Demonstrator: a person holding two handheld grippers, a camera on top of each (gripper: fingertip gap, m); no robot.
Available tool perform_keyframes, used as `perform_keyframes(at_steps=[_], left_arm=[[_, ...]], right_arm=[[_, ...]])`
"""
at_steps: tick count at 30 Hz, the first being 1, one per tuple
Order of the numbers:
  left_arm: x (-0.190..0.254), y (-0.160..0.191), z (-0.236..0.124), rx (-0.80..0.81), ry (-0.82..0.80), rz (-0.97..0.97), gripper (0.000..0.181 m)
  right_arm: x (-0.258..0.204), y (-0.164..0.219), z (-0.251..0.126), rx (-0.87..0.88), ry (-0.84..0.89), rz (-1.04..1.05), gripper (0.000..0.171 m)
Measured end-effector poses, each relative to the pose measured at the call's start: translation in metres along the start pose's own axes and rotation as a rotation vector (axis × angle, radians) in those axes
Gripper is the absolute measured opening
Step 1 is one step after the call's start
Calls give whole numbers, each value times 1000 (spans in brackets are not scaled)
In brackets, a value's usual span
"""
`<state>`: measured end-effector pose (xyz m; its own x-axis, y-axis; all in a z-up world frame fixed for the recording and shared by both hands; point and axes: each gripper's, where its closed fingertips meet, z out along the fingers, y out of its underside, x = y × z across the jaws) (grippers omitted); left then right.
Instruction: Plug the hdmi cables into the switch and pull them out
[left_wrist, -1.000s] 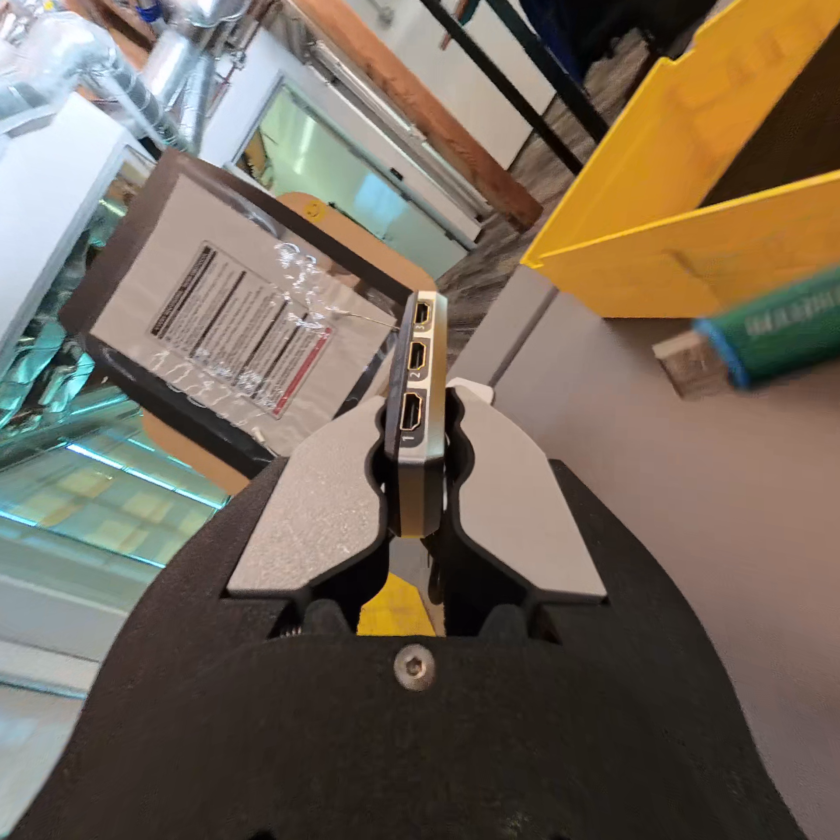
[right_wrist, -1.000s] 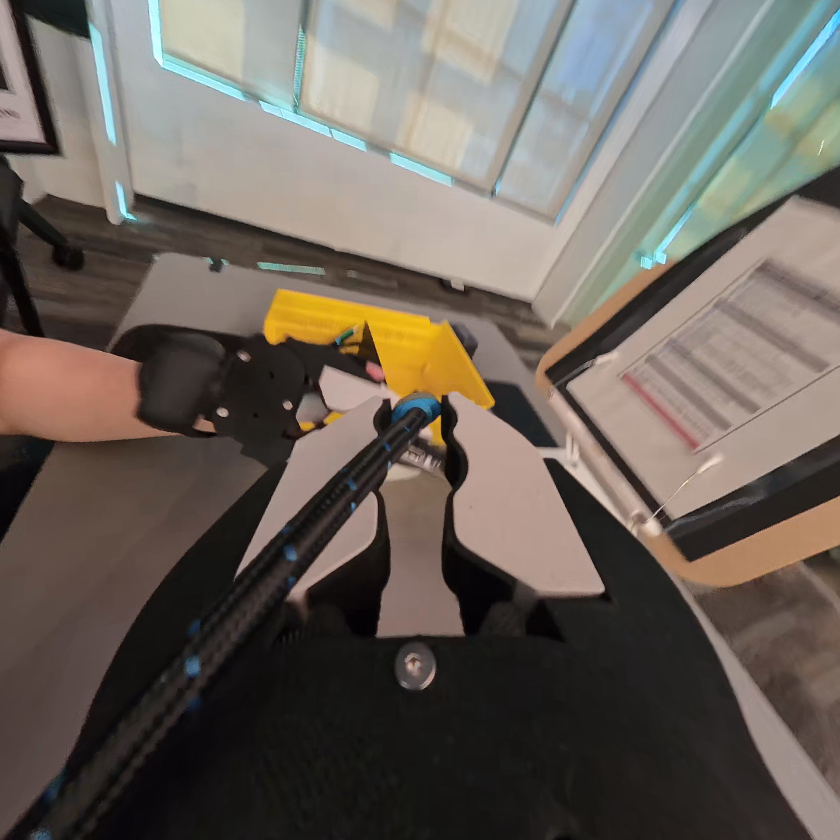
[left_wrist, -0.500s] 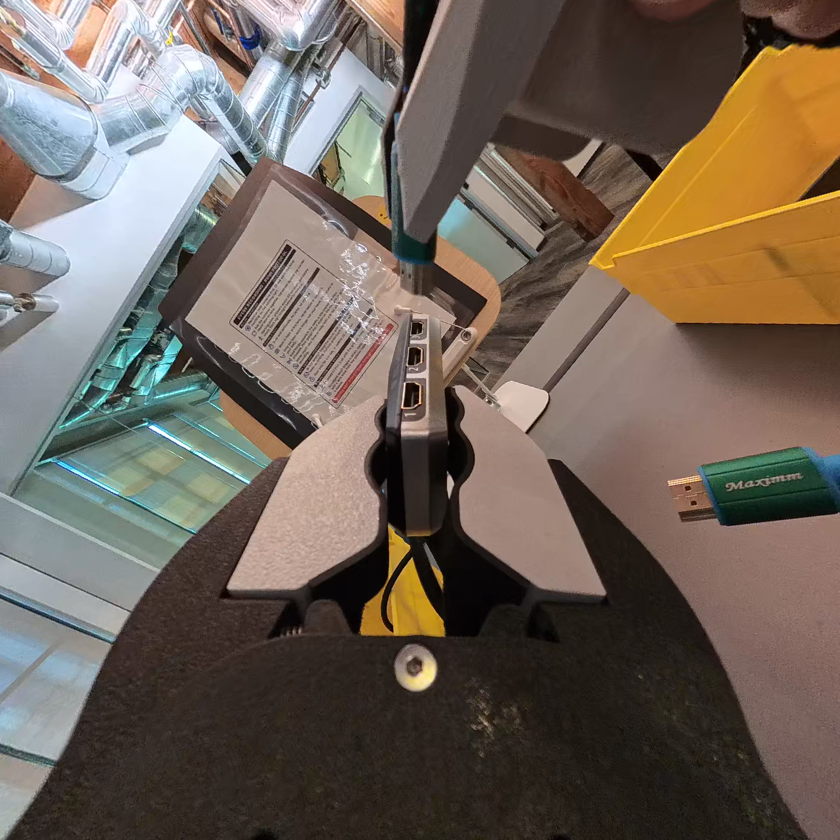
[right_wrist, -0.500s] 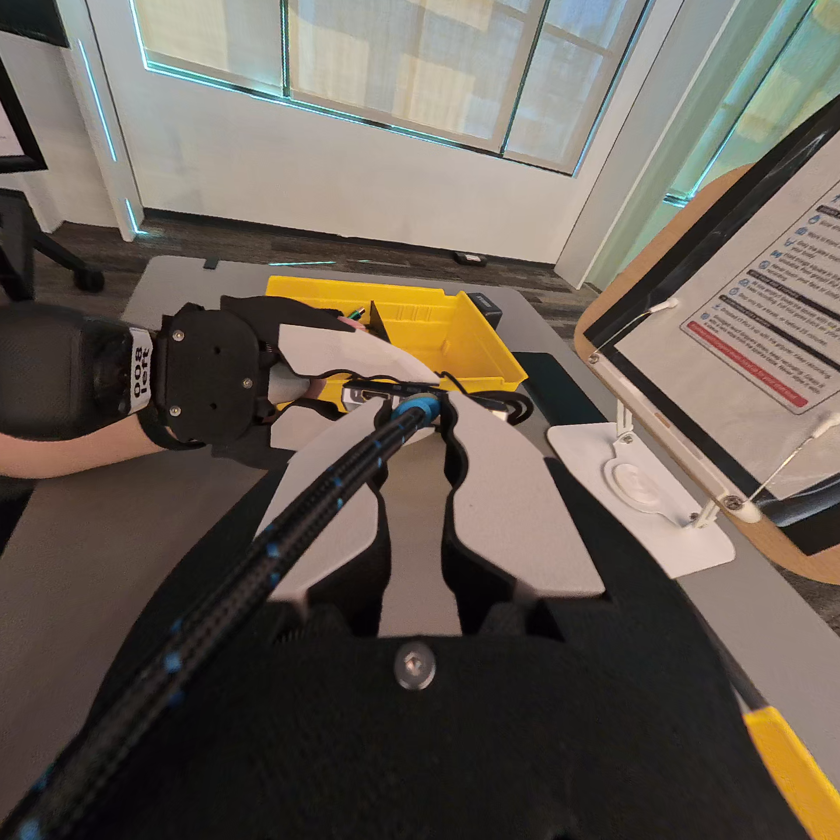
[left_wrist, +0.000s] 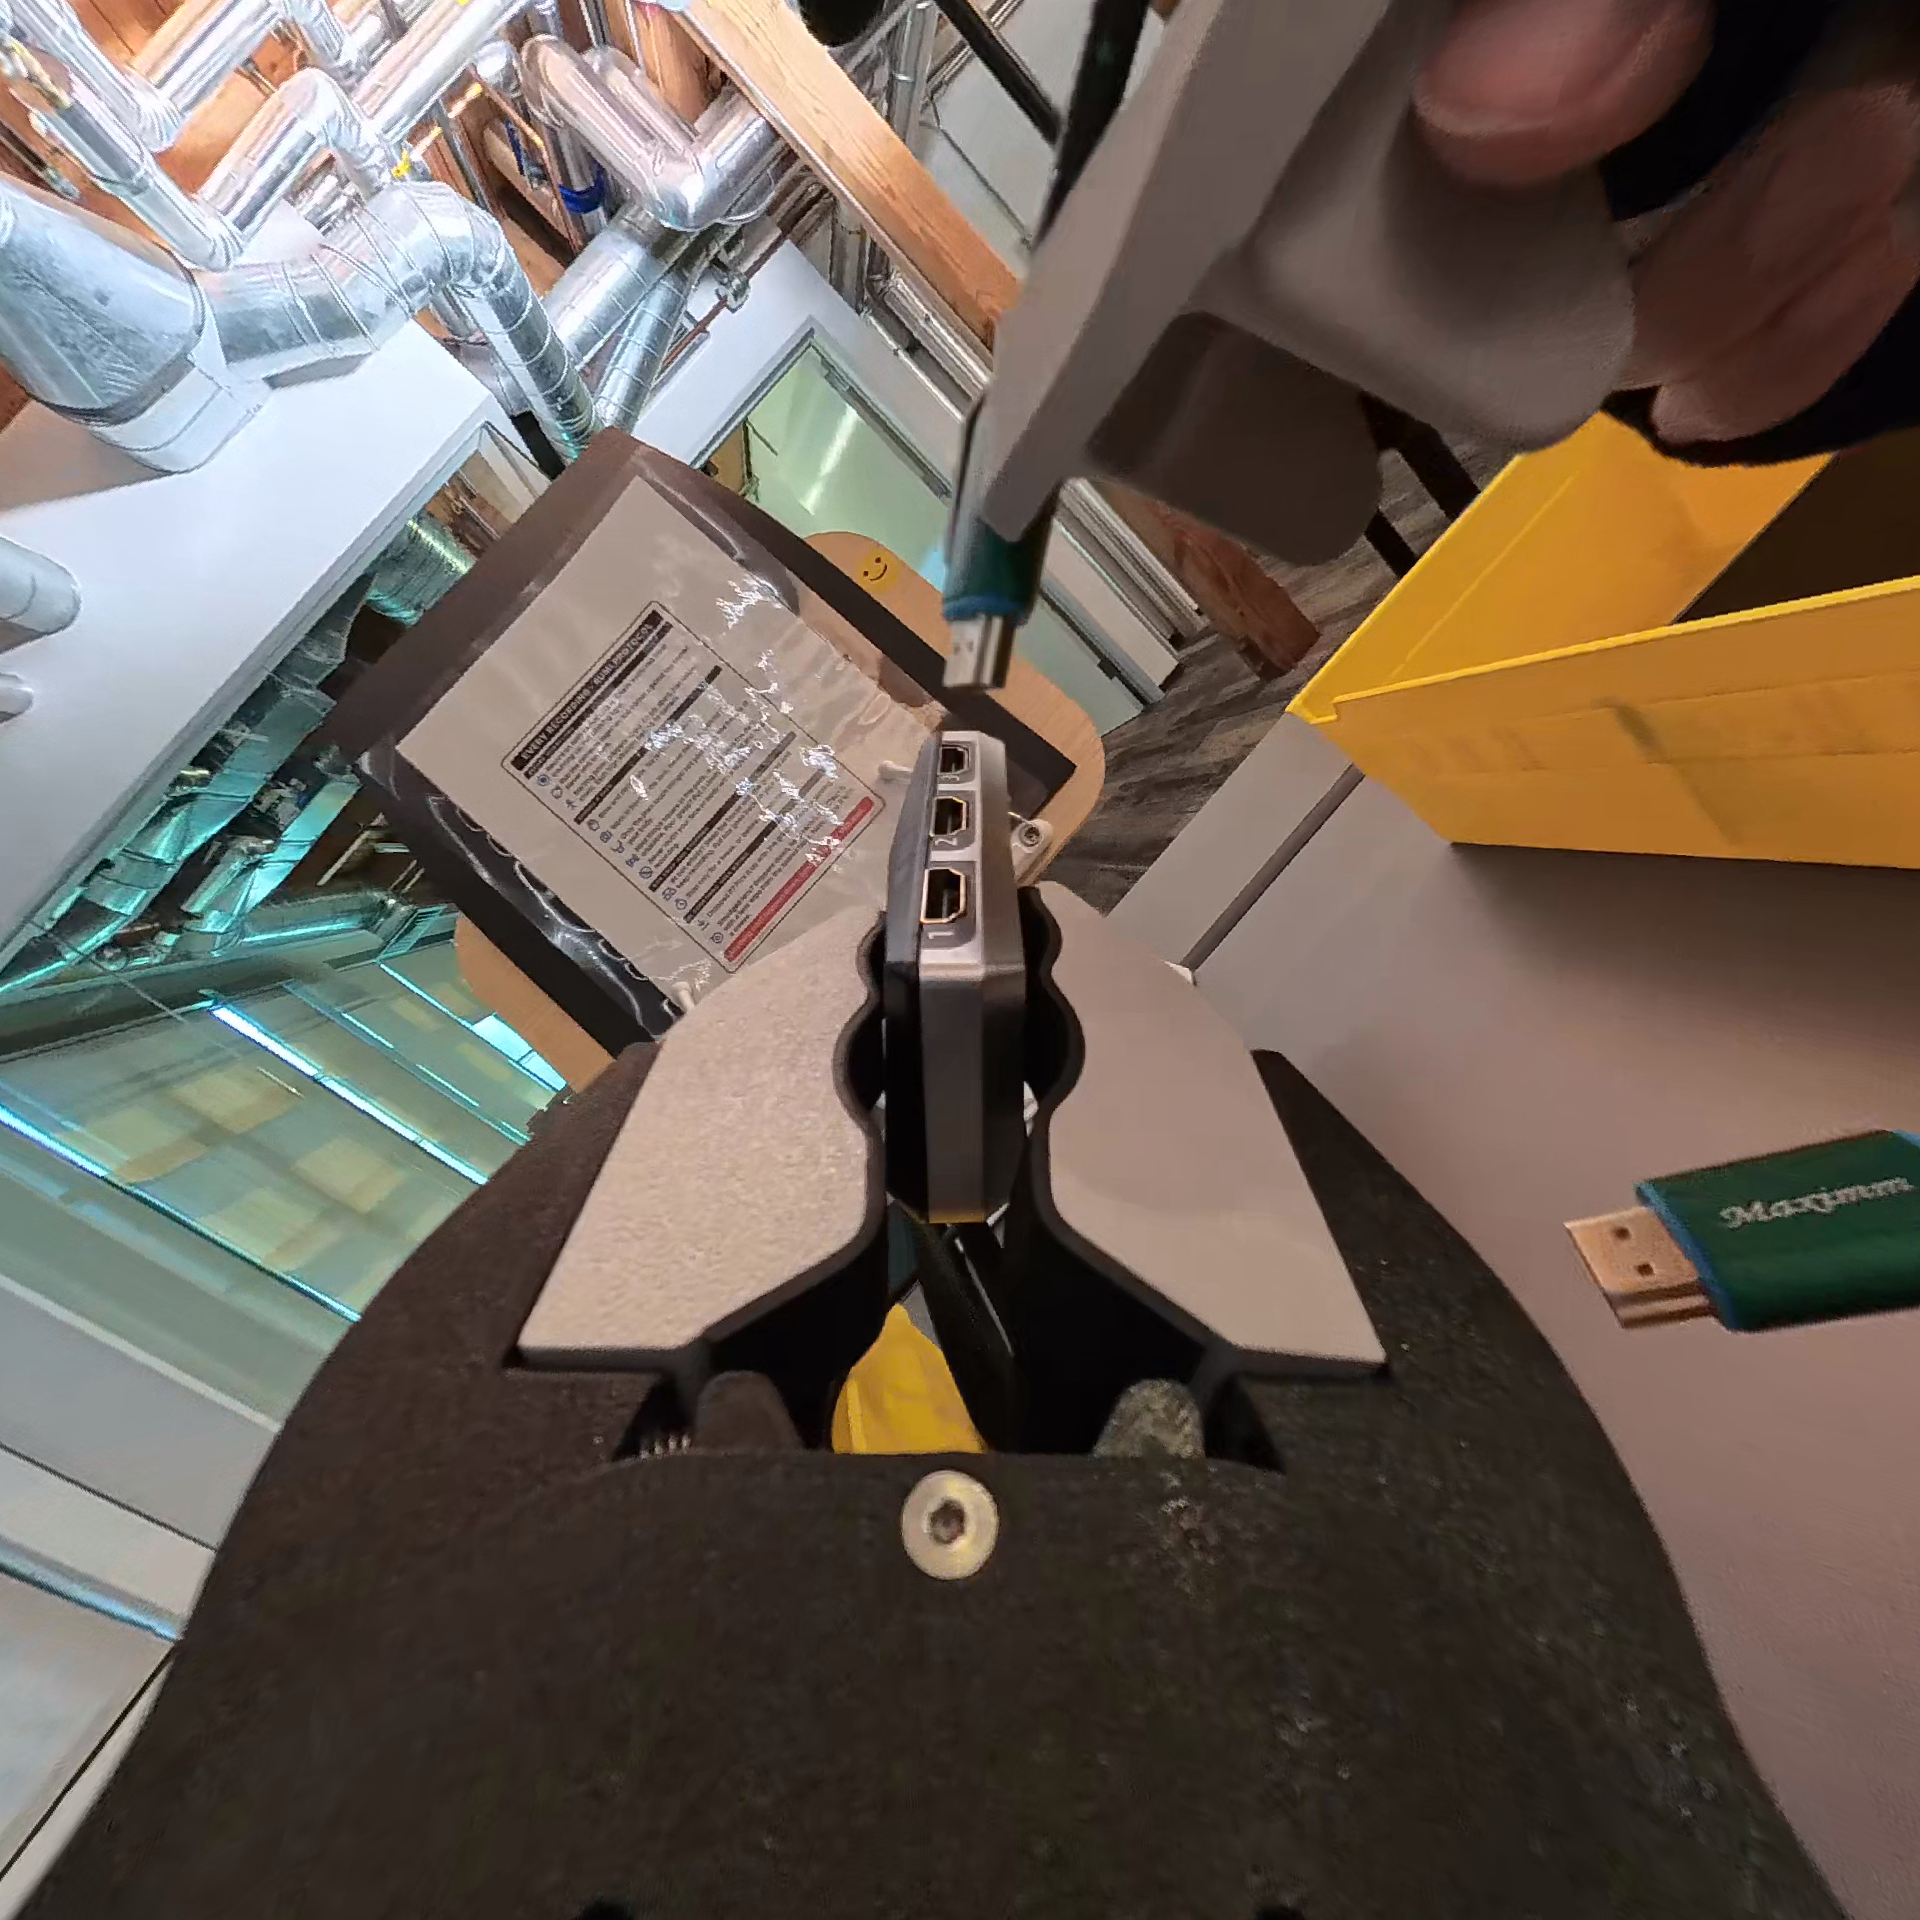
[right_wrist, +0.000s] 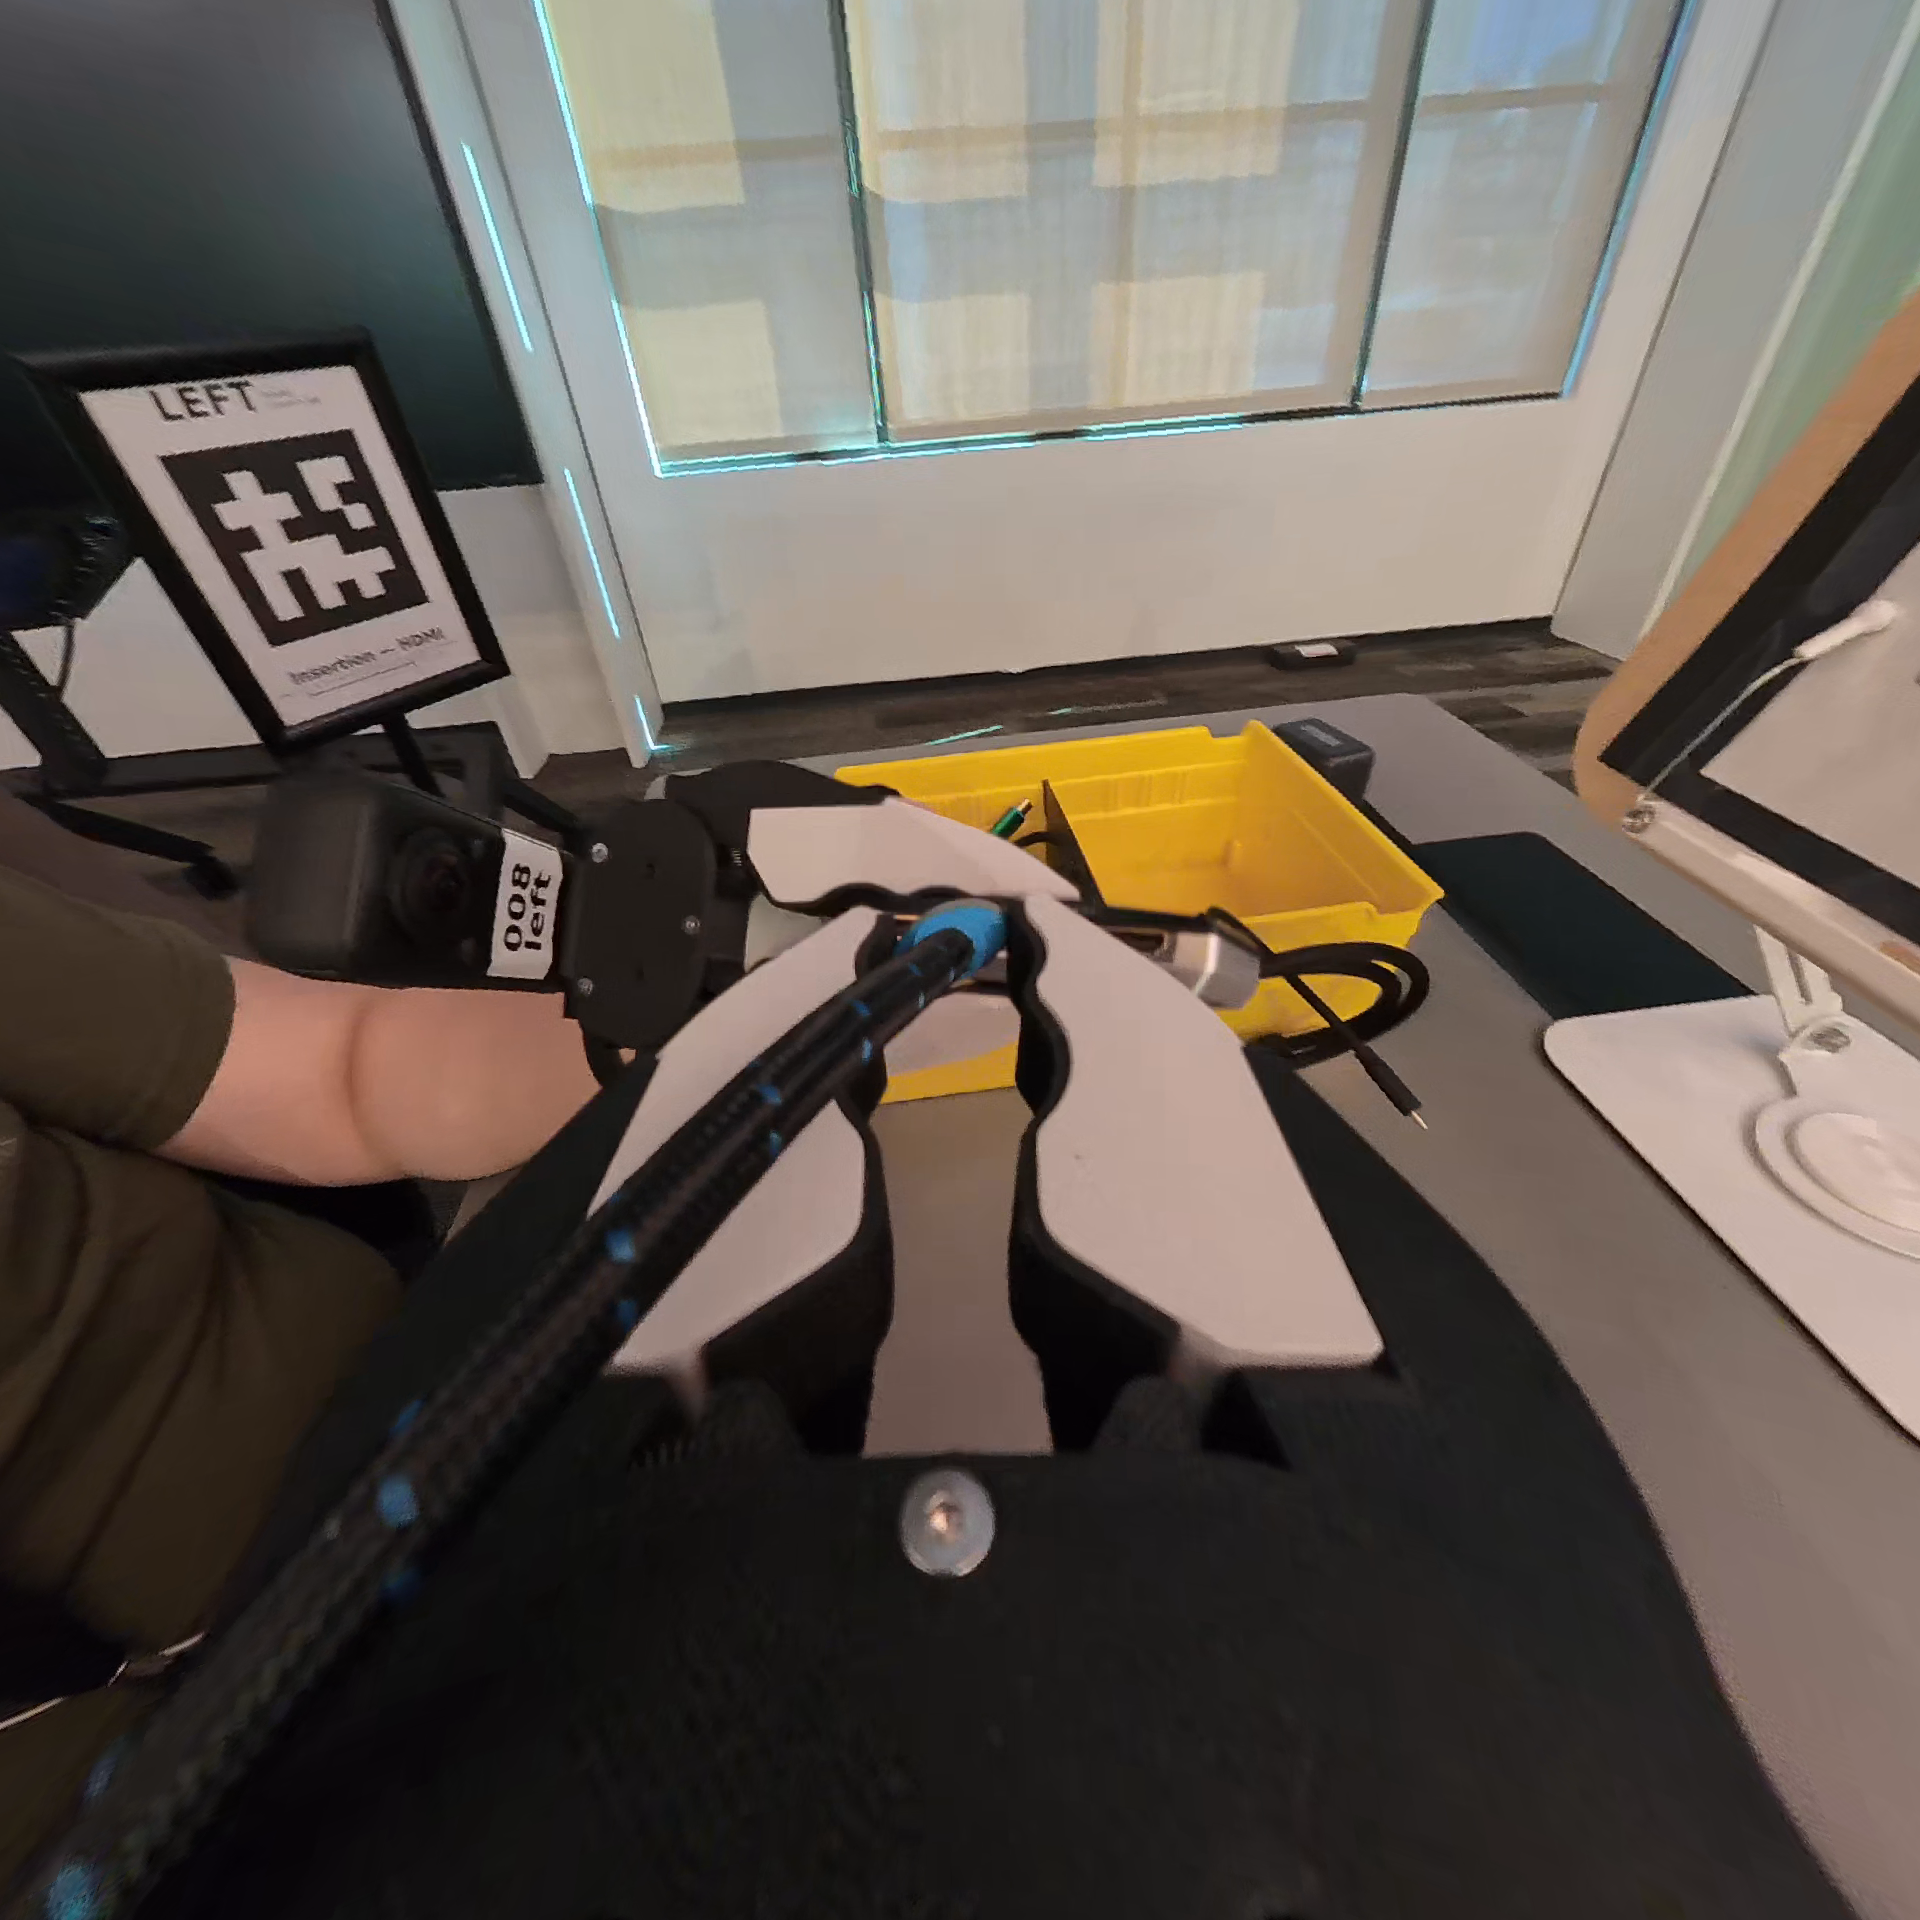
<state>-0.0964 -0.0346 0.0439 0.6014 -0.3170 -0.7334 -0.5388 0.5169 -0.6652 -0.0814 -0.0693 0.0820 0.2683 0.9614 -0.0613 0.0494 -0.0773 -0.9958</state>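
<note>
Above the grey table's edge my left gripper (left_wrist: 951, 1023) is clamped on the slim grey HDMI switch (left_wrist: 954, 935), my right gripper (right_wrist: 940, 940) pinches the blue-collared braided HDMI cable (left_wrist: 985, 613) just off its far port, needing alignment, then a push

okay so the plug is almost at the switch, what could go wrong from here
1. The plug in the right tongs hangs just off the switch's farthest port, at a slight angle; it could catch the rim.
2. The left tongs pinch only the switch's near end, so pushing may pivot it.
3. The braided cable drapes across the right tongs and may drag.
</note>
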Motion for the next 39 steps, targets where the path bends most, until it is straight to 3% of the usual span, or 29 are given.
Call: perform_keyframes(at_steps=[7,27,30,34,39], left_arm=[[7,-2,-1,16,71,-27,21],[6,-2,-7,50,142,-147,21],[16,0,-6,37,230,-175,21],[38,3,-11,-15,462,-180,22],[69,-4,-42,-93,962,-71,21]], right_arm=[[-5,3,-9,-18,-46,-144,22],[-1,-10,-27,-7,-1,-169,22],[-2,-9,-33,-43,-1,-190,22],[-8,-2,-49,-146,-31,-234,22],[-17,-5,-80,-191,-56,-297,22]])
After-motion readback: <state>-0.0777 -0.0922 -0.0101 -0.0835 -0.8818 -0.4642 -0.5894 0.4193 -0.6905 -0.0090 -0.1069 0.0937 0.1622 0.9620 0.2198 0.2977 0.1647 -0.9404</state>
